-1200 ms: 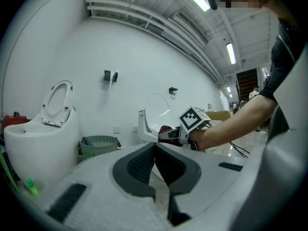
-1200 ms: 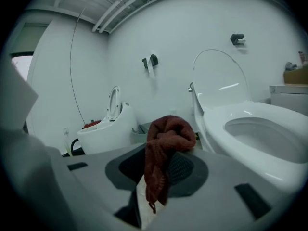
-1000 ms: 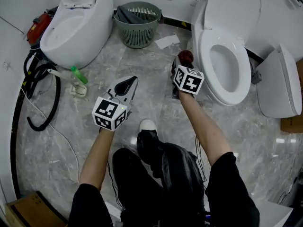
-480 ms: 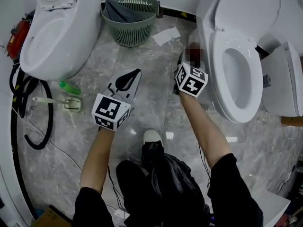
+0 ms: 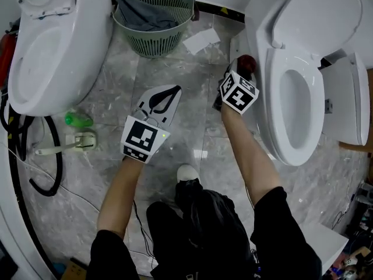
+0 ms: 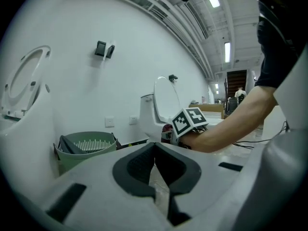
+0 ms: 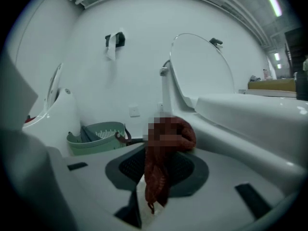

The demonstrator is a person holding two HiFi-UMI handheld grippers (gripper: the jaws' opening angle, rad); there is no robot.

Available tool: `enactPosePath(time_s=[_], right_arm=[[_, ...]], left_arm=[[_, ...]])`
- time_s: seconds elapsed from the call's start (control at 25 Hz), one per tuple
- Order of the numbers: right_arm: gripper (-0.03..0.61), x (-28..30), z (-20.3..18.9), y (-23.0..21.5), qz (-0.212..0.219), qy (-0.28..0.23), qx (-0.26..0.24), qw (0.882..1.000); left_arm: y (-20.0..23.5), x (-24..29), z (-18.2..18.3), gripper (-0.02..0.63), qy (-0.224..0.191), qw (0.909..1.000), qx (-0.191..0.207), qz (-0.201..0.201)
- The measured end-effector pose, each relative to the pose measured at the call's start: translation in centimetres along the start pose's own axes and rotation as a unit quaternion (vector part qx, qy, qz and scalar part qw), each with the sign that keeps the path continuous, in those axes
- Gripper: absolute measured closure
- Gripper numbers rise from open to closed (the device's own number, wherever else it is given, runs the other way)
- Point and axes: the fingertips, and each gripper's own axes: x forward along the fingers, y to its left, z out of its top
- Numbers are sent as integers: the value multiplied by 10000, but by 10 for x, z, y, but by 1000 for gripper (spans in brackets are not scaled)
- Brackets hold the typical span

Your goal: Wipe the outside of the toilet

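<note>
1. The right gripper [image 5: 241,76] is clamped on a dark red cloth [image 7: 161,177]. The cloth bunches at the jaw tips and a tail of it hangs down between the pads.
2. The left gripper [image 6: 154,146] has its jaws together with nothing between them. It hovers over the marble floor [image 5: 175,57], well apart from the work.
3. The toilet [image 5: 273,107] to be wiped stands at the person's right, with its lid up and seat down. The cloth sits low against the near side of it, by the back of the bowl, under the seat's rim.
4. In the right gripper view the bunched cloth looks to be touching or just beside the white outer wall [image 7: 240,129]. I cannot tell whether it actually presses on it.
5. Judged from this, the step in hand is setting the cloth to the outside of the bowl, at or near the start of a wiping stroke.
6. The next move calls for pressing the cloth flat on the curved wall and sweeping it along the side towards the front. The clamp must stay firm so the cloth does not slip out.
7. A second toilet [image 5: 52,45] and a green basket [image 5: 154,31] stand to the left and ahead, clear of the stroke.
</note>
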Motion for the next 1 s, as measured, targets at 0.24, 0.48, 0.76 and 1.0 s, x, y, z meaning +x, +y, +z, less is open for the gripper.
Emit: enactPosePath(time_s=[0.24, 0.48, 0.76, 1.0], right_arm=[[477, 31, 18, -19, -612, -124, 304, 9976], [479, 31, 22, -31, -912, -340, 611, 9934], [479, 8, 13, -44, -1037, -487, 680, 9911], [480, -21, 0, -50, -1017, -534, 821, 9900]], left_arm=[[7, 20, 4, 612, 82, 9997, 53, -229], [4, 25, 1, 612, 100, 9993, 48, -350], [-6, 17, -3, 612, 93, 9992, -6, -377], [-18, 9, -2, 612, 55, 9991, 7, -417]])
